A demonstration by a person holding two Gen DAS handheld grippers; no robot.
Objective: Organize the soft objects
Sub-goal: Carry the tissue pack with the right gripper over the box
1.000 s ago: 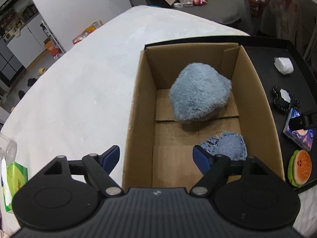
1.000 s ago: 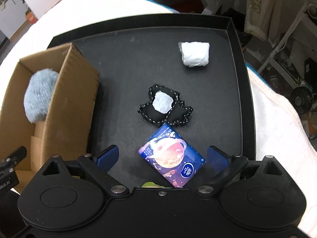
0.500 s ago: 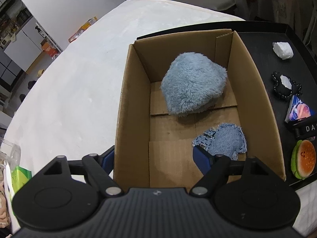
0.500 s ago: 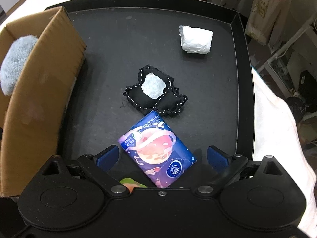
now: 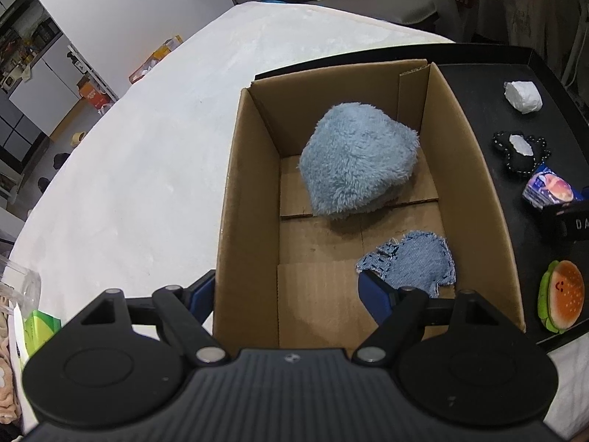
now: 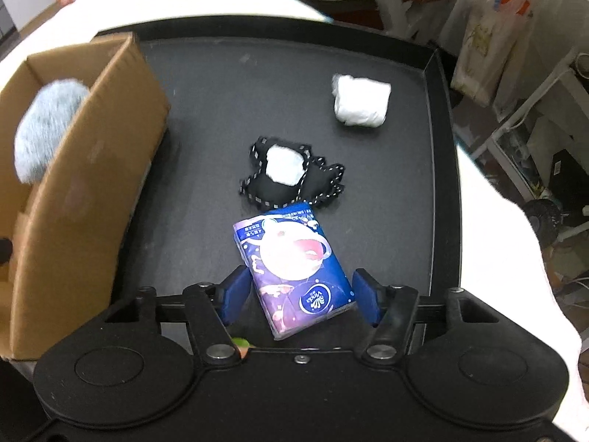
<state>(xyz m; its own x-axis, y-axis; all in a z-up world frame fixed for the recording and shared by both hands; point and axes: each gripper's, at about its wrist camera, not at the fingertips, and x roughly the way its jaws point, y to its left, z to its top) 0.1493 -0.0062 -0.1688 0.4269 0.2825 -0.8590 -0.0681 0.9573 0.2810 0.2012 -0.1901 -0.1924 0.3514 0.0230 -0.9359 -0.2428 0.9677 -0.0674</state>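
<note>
Right gripper [image 6: 299, 296] had come down over the blue printed tissue pack [image 6: 294, 272] on the black tray [image 6: 440, 147], jaws narrowed to bracket but not yet clamp it; left gripper [image 5: 285, 291] hung wide apart, straddling the brown cardboard box [image 5: 475, 191] wall, so boxing the pack looked next.
</note>
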